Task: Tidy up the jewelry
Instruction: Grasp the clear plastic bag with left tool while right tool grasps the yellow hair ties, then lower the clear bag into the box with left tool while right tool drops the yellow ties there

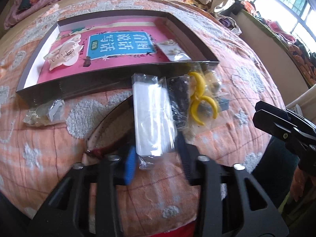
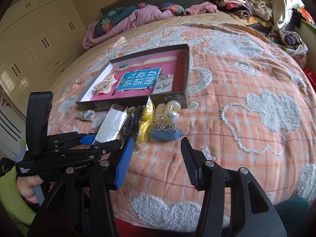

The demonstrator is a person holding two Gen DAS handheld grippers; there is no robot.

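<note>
— What have the grippers got?

— My left gripper (image 1: 156, 165) is clamped on the near end of a white packet (image 1: 152, 118) at lower centre of the left wrist view. My right gripper (image 2: 156, 162) stands wide apart, holding nothing, over the bedspread (image 2: 246, 75).

— Which way does the packet run?

— Its long axis points away from me, up the frame toward the tray (image 1: 110, 79), beside the yellow rings (image 1: 201, 102).

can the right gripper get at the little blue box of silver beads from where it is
Probably yes: the right gripper is open and empty, and the blue box lies just ahead on the blanket, nothing between.
</note>
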